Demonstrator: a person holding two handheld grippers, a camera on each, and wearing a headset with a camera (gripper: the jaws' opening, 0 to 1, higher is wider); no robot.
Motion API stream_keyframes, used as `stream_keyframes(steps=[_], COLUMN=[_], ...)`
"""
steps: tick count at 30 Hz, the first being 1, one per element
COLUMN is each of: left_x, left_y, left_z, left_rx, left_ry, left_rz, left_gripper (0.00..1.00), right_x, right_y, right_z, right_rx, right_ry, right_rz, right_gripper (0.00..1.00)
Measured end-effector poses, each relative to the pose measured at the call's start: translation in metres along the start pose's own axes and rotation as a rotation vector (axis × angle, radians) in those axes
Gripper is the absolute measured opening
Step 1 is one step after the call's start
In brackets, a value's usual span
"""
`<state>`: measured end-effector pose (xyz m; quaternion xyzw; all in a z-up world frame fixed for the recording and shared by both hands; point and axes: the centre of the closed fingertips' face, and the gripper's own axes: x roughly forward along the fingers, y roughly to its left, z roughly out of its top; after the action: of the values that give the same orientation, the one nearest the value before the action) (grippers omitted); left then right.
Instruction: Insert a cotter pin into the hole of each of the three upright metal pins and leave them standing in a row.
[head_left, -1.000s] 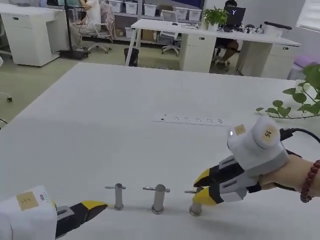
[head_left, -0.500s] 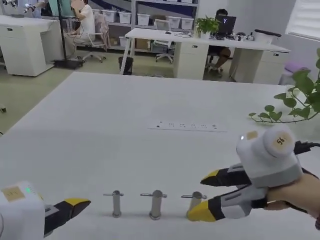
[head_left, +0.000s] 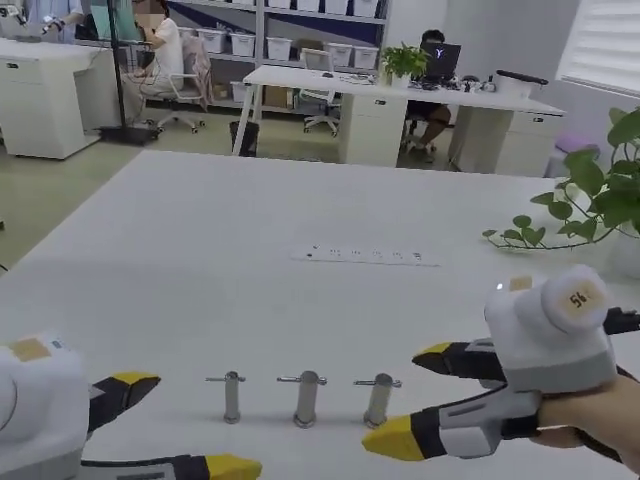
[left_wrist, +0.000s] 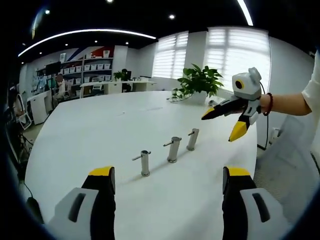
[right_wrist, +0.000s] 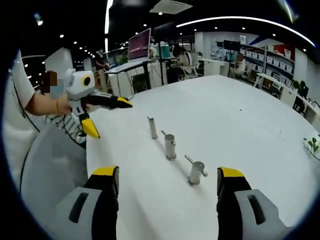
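We see 3 metal pins standing upright in a row close to the near edge of the desk (head_left: 300, 190), the row running along that edge: the left pin (head_left: 231, 402), the middle pin (head_left: 306, 404) and the right pin (head_left: 378, 404), each with its long axis vertical. Near the top of each shaft a cotter pin passes through level, its long axis along the row and its longer end pointing left in the head view: the left cotter pin (head_left: 221, 379), the middle cotter pin (head_left: 291, 379) and the right cotter pin (head_left: 366, 382). The left gripper (head_left: 200, 423) sits over the near edge, left of the row and apart from the left pin, its jaws spread wide around nothing. The right gripper (left_wrist: 219, 127) hangs near the right pin without touching it, jaws likewise spread and empty. A round sticker (head_left: 580, 298) on the right gripper carries 2 digits; the first reads 5, the second we cannot make out. Farther up the desk lies a white power strip (head_left: 365, 256), and a leafy plant (head_left: 600, 190) stands by the right edge.
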<state>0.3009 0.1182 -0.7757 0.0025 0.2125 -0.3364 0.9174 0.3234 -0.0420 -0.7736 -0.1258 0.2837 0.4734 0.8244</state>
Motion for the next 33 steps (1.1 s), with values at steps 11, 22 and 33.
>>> stream_keyframes(steps=[11, 22, 33], left_x=[-0.011, -0.018, -0.022], left_y=[0.000, -0.002, -0.004], left_z=[0.002, -0.004, -0.009], left_rx=[-0.027, -0.016, 0.003], left_ry=[-0.008, 0.004, 0.023], left_rz=[0.047, 0.059, 0.058], left_gripper=[0.88, 0.90, 0.93], right_x=[-0.004, -0.008, -0.012], right_y=[0.017, 0.028, 0.033], right_z=[-0.009, -0.016, -0.018], right_rx=[0.077, 0.122, 0.126], right_ry=[-0.033, -0.064, -0.076], right_rz=[-0.041, -0.081, -0.108], right_gripper=[0.89, 0.96, 1.00])
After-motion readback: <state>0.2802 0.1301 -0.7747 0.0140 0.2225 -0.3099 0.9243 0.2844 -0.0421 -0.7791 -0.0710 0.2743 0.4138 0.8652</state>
